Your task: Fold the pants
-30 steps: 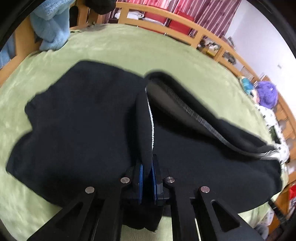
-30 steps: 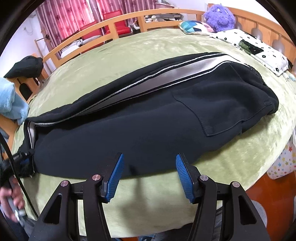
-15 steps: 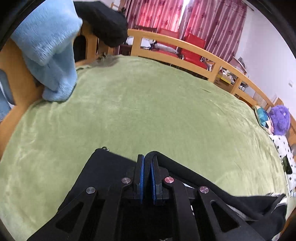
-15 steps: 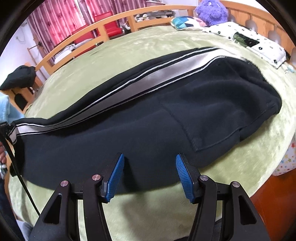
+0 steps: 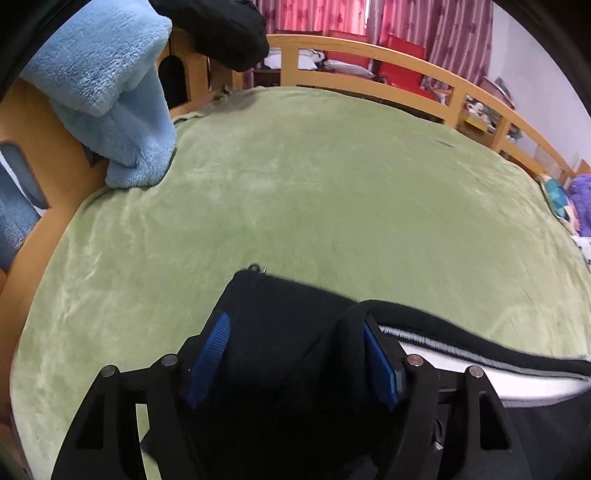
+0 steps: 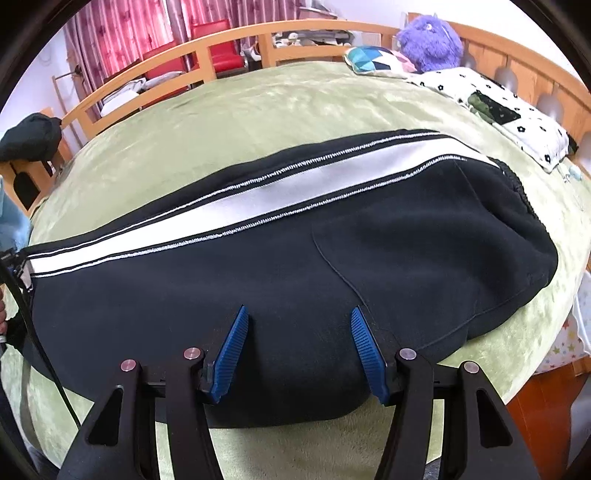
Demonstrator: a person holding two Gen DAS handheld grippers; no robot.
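Black track pants [image 6: 280, 280] lie lengthwise on green bed blanket [image 5: 295, 177]. Left gripper [image 5: 295, 360] fingers just opened wide, hem between, unpinched. Right gripper [image 6: 297, 350] fingers half-open, empty, over near edge.

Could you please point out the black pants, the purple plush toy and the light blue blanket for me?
black pants [image 6: 258, 280]: right wrist view, dark leg panel.
purple plush toy [image 6: 430, 37]: right wrist view, furry body.
light blue blanket [image 5: 110, 96]: left wrist view, hanging fold.

place: home bedroom | shown by: green-blanketed bed [image 6: 295, 103], wooden bed rail [image 5: 406, 62], pillow [image 6: 509, 110], purple plush toy [image 6: 430, 40], curtains [image 5: 369, 18]
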